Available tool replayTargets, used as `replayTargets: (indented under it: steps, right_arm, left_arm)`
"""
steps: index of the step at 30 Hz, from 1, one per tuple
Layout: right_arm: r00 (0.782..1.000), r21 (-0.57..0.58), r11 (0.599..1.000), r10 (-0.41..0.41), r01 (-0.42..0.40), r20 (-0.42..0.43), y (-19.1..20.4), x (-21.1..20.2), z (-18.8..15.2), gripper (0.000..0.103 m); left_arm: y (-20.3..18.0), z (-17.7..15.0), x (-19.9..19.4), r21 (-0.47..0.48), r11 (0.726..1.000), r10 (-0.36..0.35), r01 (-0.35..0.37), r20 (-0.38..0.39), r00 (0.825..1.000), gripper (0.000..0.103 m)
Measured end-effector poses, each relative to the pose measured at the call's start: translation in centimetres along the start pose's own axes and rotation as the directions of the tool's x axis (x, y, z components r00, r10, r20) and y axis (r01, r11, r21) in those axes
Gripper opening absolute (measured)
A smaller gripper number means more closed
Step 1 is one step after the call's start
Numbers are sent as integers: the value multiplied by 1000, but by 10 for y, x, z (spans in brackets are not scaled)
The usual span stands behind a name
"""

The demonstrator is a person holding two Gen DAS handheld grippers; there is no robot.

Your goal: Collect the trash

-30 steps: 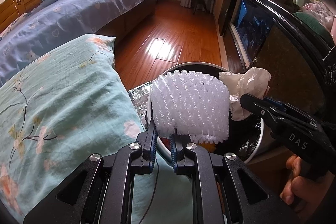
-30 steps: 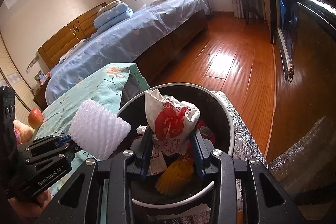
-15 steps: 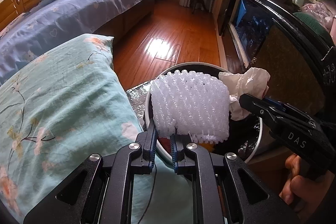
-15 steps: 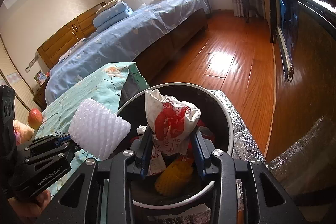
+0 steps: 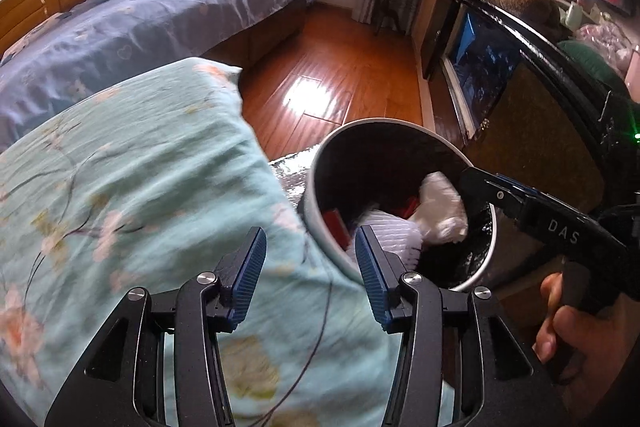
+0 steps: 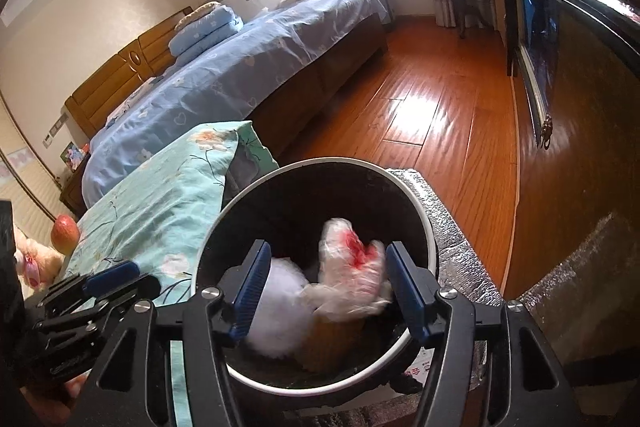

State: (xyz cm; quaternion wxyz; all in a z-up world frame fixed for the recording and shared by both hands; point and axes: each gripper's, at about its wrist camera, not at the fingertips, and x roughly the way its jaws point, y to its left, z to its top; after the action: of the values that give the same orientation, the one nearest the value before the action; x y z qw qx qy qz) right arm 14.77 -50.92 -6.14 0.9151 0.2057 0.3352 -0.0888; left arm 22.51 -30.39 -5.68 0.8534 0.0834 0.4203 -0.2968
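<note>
Trash lies in one bin (image 6: 424,223), a round pail with a pale rim and a black inside, standing on a silver mat (image 6: 444,211) on the wood floor beside a floral pillow (image 5: 132,187). Two pieces stand out in it: a white foam net (image 6: 276,311), ribbed and soft-looking, and a crumpled white bag (image 6: 352,271) with a red print; both are blurred in the right wrist view. Under them sit a yellow piece (image 6: 332,337) and some red scraps (image 5: 334,227), too hidden to count. Two grippers are here. The left gripper (image 5: 310,275) hangs at the bin's near rim, partly over the pillow, its blue pads well apart with nothing between them. The right gripper (image 6: 326,287) hangs over the bin's mouth, its pads also spread and gripping nothing; the bag shows between them, loose, down in the bin. A second ago the left pads pinched the foam net above the rim and the right pads clamped the bag upright; both sets of jaws have just been opening, and both pieces now lie inside the bin. A hand (image 5: 580,331) grips the right gripper's handle.
</note>
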Motion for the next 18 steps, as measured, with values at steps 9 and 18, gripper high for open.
replayTargets:
  steps: [9,18]
  right_arm:
    - [997,-18,997,72,-72,36,33,-27,-17,82]
    - [980,-98,982,170,-159,108,93,-70,-55,94]
  left_arm:
    - [40,-41,-58,-136,991,28,-14,99,995,59]
    - [83,-107,-126,-254,961,165,-110,207,964,66]
